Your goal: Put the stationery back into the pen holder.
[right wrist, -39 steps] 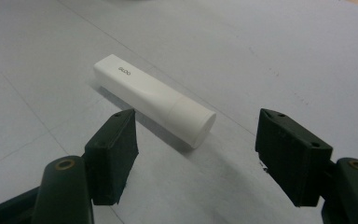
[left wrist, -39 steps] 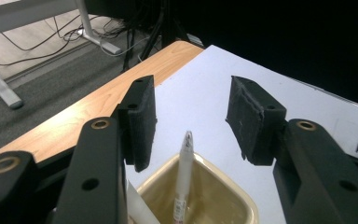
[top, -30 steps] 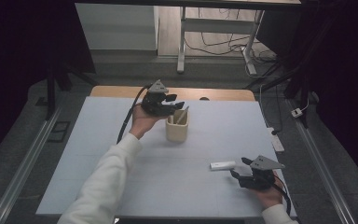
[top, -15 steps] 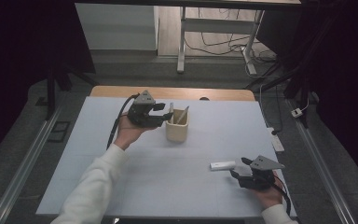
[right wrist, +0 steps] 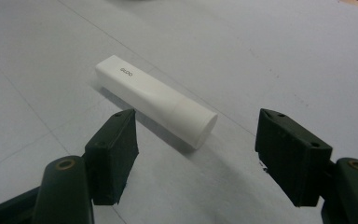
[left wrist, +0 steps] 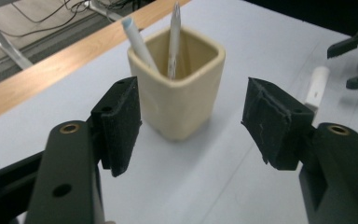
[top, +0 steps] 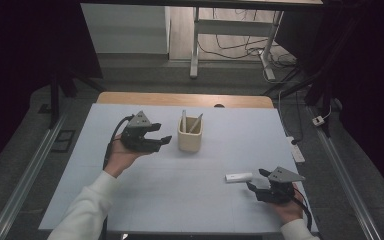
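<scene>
The left gripper (left wrist: 191, 123) has its jaws wide apart, and they have just been opening more. Nothing is between them. It is held up off the table, and just past its pads (left wrist: 121, 121) stands the cup (left wrist: 179, 81). The cup is cream, with two pens (left wrist: 173, 37) leaning inside it. From above, the left gripper (top: 162, 136) is just to the left of the cup (top: 189, 138) and does not touch it.

The right gripper (right wrist: 196, 156) also has its jaws wide apart and grips nothing. Right in front of them lies a white stick (right wrist: 156, 100), flat on the table (right wrist: 284, 56). Its round end points toward the gripper, and the pads (right wrist: 114, 149) do not touch it. From above, the right gripper (top: 257, 180) sits near the front right corner of the table (top: 145, 200), with the stick (top: 239, 177) just to its left. The stick is well apart from the cup.
</scene>
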Demonstrator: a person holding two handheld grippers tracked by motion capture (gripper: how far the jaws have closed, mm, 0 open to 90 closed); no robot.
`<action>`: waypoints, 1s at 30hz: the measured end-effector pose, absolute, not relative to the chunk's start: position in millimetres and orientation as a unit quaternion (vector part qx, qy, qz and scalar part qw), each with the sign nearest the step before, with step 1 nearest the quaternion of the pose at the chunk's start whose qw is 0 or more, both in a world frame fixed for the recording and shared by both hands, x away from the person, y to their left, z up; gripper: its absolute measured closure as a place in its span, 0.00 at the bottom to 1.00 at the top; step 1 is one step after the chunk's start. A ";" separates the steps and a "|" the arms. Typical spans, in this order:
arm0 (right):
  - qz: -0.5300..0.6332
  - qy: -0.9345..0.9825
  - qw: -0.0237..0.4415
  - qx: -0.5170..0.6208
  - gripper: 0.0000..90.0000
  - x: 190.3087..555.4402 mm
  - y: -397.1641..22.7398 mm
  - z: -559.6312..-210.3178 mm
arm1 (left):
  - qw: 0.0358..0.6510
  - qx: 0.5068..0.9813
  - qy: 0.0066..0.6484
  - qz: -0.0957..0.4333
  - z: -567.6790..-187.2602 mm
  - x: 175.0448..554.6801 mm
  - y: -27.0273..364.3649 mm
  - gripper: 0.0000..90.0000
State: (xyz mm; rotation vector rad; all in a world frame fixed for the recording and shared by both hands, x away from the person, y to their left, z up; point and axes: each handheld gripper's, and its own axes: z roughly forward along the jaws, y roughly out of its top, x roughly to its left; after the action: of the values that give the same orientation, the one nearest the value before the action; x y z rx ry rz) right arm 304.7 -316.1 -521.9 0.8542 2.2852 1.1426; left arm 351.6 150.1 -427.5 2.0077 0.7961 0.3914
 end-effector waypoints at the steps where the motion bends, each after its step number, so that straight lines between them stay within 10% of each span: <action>1: 0.414 0.827 0.222 0.309 0.33 304.5 -315.9 -521.8 | 0.455 0.815 0.324 0.157 -429.5 349.3 152.7 0.40; 30: 0.414 0.829 0.218 0.306 0.33 303.1 -315.0 -521.4 | 0.435 0.808 0.359 0.169 -487.9 276.1 207.2 0.38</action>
State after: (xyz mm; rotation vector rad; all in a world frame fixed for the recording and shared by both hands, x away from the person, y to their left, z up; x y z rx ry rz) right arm 303.1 -315.0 -521.4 0.8462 2.2950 1.1470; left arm 276.1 207.2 -487.9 2.0130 0.8937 0.4217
